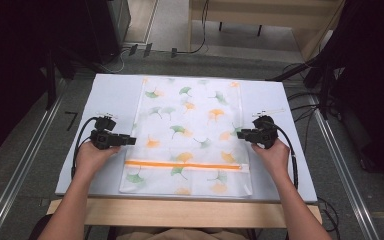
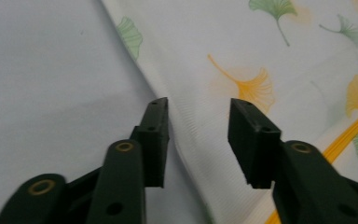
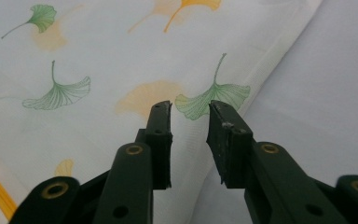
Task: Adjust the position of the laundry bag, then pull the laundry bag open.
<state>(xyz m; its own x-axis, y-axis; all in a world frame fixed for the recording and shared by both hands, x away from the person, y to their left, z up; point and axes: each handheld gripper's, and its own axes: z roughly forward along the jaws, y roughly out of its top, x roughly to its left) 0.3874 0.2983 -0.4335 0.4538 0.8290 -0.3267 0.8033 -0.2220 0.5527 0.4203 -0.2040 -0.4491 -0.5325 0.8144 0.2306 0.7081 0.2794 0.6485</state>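
A white mesh bag (image 1: pixel 187 135) printed with green and orange ginkgo leaves lies flat at the centre of the pale surface (image 1: pixel 110 90) in the high view, with an orange zipper stripe (image 1: pixel 182 164) running across its lower part.

The left hand-held gripper (image 1: pixel 128 141) sits at centre left of the high view, at the bag's left edge. In the left gripper view (image 2: pixel 198 135) its jaws stand moderately apart and grip nothing; the left jaw is over the bag's edge seam and the right jaw is over the printed fabric. Contact with the fabric cannot be confirmed.

The right hand-held gripper (image 1: pixel 241 133) sits at centre right of the high view, at the bag's right edge. In the right gripper view (image 3: pixel 190 140) its jaws stand apart by a narrower gap and grip nothing, with a green leaf print between the tips and the bag's edge running just right of them.
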